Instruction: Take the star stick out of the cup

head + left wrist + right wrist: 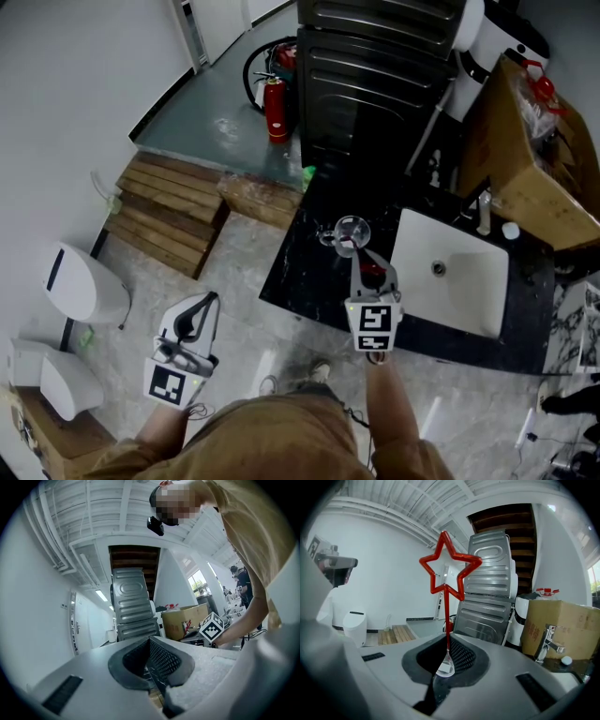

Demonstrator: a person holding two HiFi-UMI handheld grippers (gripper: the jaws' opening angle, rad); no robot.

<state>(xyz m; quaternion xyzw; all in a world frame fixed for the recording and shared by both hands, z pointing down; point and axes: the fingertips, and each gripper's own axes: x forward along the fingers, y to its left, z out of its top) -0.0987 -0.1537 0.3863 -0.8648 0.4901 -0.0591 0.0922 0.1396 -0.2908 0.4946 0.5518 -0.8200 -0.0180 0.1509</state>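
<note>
The star stick (449,571) is red, with an open star on top and a thin stem that ends in a clear tip. My right gripper (446,660) is shut on the stem's lower end and points upward, so the star stands high above the jaws. In the head view the right gripper (372,274) hangs over the black counter (300,272), just in front of the clear glass cup (352,228). The stick is out of the cup. My left gripper (202,314) is low at the left over the floor. Its pads (161,660) are together with nothing between them.
A white sink (469,281) with a faucet (484,211) is set into the counter at the right. A cardboard box (525,159) stands behind it. A ribbed metal appliance (375,66), a fire extinguisher (275,108), wooden steps (169,211) and a toilet (84,286) surround the spot.
</note>
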